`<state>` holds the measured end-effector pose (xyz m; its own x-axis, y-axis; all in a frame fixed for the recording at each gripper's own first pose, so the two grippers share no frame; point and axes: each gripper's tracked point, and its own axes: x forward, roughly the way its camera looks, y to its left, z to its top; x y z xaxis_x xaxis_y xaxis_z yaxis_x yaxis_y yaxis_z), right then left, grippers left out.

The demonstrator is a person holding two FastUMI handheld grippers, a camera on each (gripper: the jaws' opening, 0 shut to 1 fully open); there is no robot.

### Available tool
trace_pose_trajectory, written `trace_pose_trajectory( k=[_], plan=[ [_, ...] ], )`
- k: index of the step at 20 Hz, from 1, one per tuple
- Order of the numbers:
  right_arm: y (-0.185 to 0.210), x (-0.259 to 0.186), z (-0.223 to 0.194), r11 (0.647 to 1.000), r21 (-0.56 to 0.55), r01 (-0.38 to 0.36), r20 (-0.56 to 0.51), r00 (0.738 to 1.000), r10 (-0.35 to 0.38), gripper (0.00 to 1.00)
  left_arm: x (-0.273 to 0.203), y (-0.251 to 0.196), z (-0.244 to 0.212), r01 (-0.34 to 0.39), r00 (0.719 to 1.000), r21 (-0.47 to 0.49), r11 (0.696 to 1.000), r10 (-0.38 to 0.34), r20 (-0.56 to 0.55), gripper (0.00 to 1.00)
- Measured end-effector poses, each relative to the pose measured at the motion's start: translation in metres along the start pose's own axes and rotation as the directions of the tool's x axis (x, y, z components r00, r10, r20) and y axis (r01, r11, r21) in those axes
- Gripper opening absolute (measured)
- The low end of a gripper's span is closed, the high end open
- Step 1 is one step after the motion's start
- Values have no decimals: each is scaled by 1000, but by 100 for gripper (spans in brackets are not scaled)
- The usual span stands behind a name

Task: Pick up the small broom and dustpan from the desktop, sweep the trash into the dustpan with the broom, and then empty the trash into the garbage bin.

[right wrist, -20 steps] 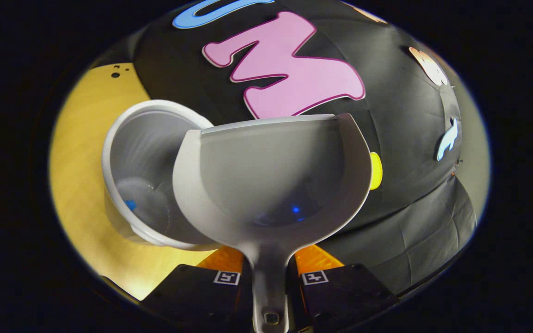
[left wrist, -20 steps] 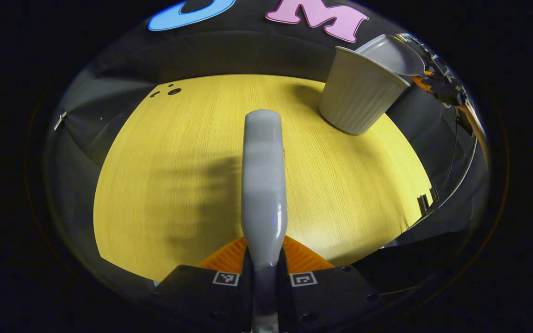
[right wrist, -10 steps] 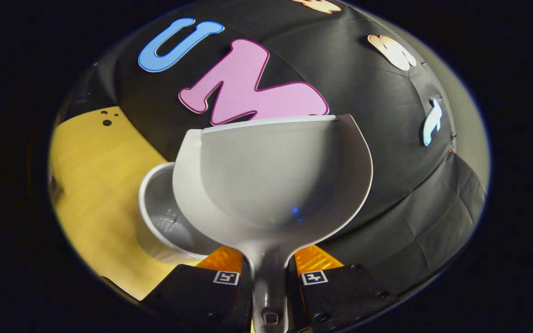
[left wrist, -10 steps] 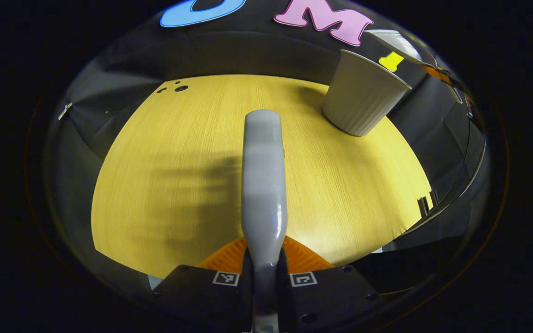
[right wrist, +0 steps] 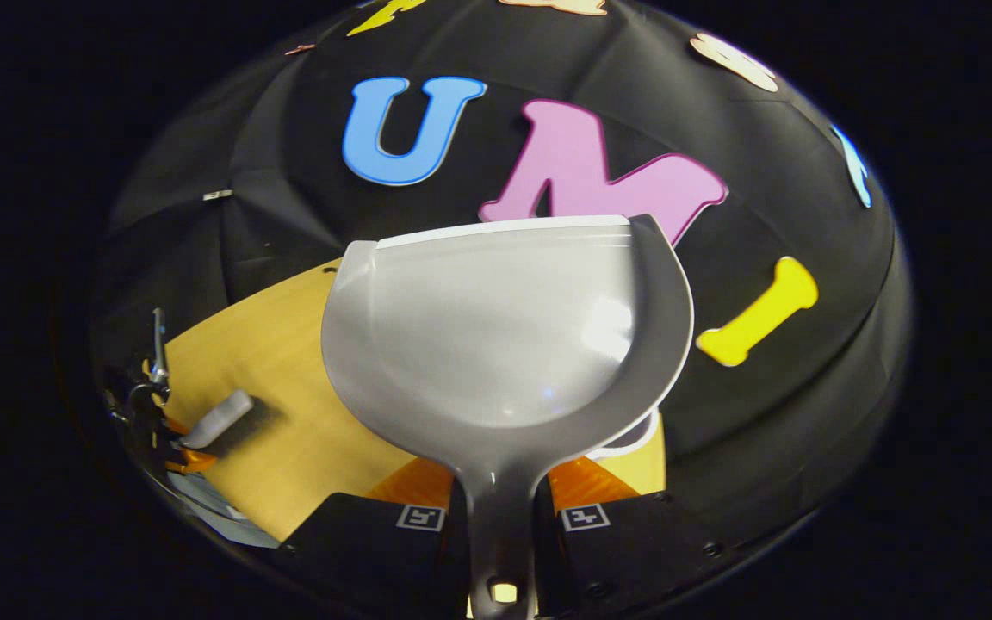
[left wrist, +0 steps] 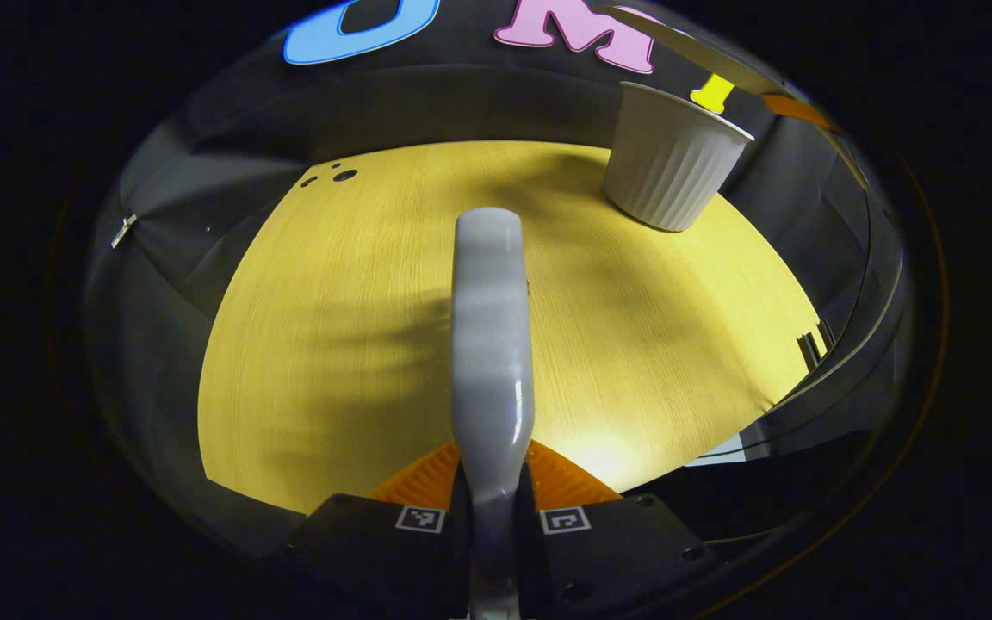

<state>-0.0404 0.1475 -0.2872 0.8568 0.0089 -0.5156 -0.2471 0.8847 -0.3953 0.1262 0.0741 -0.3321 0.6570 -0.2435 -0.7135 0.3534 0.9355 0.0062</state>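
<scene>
Dustpan [right wrist: 505, 336] sits in the right gripper [right wrist: 502, 508], jaws clamped on its handle, pan raised with its open face to the camera; inside looks clean, though glare makes that hard to confirm. Broom [left wrist: 490, 344] is in the left gripper [left wrist: 492, 508], jaws closed on its grey handle, held out over the yellow bench [left wrist: 332, 344]. Garbage bin [left wrist: 672, 159], a white ribbed cup, stands upright at the far right of the bench, well apart from the broom. In the right gripper view the left gripper and broom show small at far left, above the bench.
</scene>
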Motion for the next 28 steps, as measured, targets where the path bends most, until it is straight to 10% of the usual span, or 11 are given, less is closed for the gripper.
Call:
trace_pose_trajectory(
  k=[7, 14, 28],
  plan=[
    [84, 20, -119, 975, 174, -135, -249, 952, 177, 33, 12, 25, -2, -30, 999, -52, 998, 30, -16, 26],
    [94, 42, -223, 945, 315, -89, -443, 866, 230, 34, 51, 37, 9, -60, 995, -125, 990, 48, -92, 26],
    [109, 66, -240, 907, 416, -62, -501, 817, 286, 38, 84, 34, 18, -100, 972, -111, 989, 74, -223, 24]
  ],
)
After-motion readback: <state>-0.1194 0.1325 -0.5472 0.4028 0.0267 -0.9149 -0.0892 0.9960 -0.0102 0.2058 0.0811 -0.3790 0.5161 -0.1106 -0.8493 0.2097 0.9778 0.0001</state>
